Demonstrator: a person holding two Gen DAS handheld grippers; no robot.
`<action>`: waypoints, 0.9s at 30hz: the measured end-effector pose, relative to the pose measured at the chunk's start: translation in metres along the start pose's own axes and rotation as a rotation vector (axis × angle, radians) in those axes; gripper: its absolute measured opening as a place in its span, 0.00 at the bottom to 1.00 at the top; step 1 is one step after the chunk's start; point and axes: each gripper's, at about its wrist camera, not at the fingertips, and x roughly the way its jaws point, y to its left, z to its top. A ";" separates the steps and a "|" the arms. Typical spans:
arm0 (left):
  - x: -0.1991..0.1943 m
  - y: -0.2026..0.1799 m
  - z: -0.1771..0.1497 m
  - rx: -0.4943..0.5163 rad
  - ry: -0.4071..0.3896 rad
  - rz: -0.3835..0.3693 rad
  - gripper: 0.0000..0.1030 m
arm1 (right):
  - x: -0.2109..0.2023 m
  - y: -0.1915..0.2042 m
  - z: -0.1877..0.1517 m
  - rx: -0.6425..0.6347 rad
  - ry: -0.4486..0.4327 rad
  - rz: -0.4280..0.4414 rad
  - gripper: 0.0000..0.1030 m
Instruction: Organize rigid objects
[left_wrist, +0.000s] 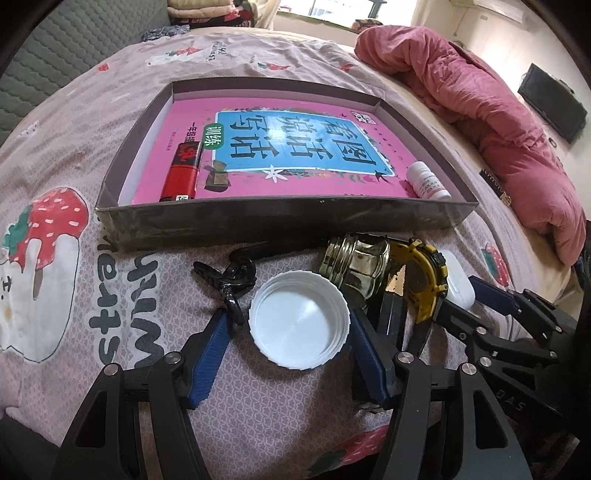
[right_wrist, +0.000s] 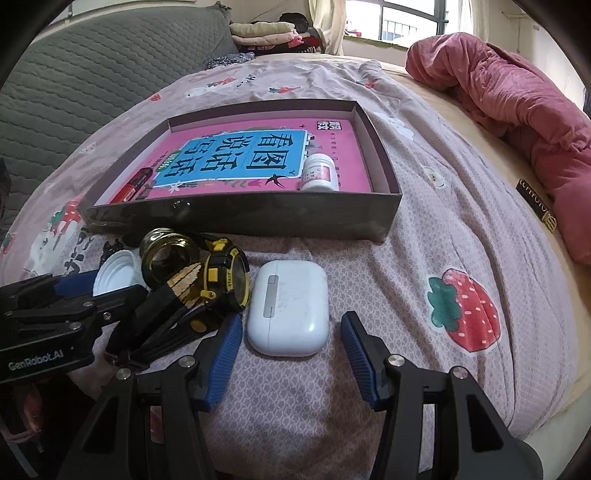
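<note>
Spread over the bed (right_wrist: 424, 229) is a pinkish sheet printed with strawberries, and on it we see a shallow dark box (left_wrist: 280, 221) that serves as our landmark. Inside the box lies a pink book (left_wrist: 295, 147); a red lighter (left_wrist: 183, 171) rests on the book's near left part, and a small white bottle (left_wrist: 428, 181) lies in the box's near right corner.

Just in front of the box's near wall a cluster of loose things sits on the sheet. A white cap (left_wrist: 299, 319) lies open side up in front of the box, and our left tool (left_wrist: 291, 347) straddles it: the blue fingers (left_wrist: 207, 354) stand wide on either side of the cap without pressing it, so nothing is held. To the cap's left, near the box's front left corner, lies a black clip (left_wrist: 231, 280). Right of the cap stands a small glass jar (left_wrist: 354, 262), close to the box wall, with a yellow watch (left_wrist: 424, 280) touching it.

Further right along the box front lies a white earbud case (right_wrist: 288, 306). Our right tool (right_wrist: 291, 332) frames its near end, fingers (right_wrist: 225, 354) apart and clear of it, gripping nothing.

Beyond the box's right side, a red quilt (right_wrist: 517, 107) is bunched along the bed's edge.
</note>
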 end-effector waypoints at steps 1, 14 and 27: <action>0.000 0.000 0.000 0.002 0.000 0.001 0.64 | 0.001 0.001 0.000 -0.003 -0.001 -0.004 0.54; 0.000 0.000 -0.003 0.015 -0.005 -0.003 0.64 | 0.018 0.001 0.006 0.004 -0.015 -0.033 0.54; -0.009 0.009 -0.006 -0.014 -0.011 -0.035 0.56 | 0.009 -0.002 0.006 -0.005 -0.042 -0.006 0.43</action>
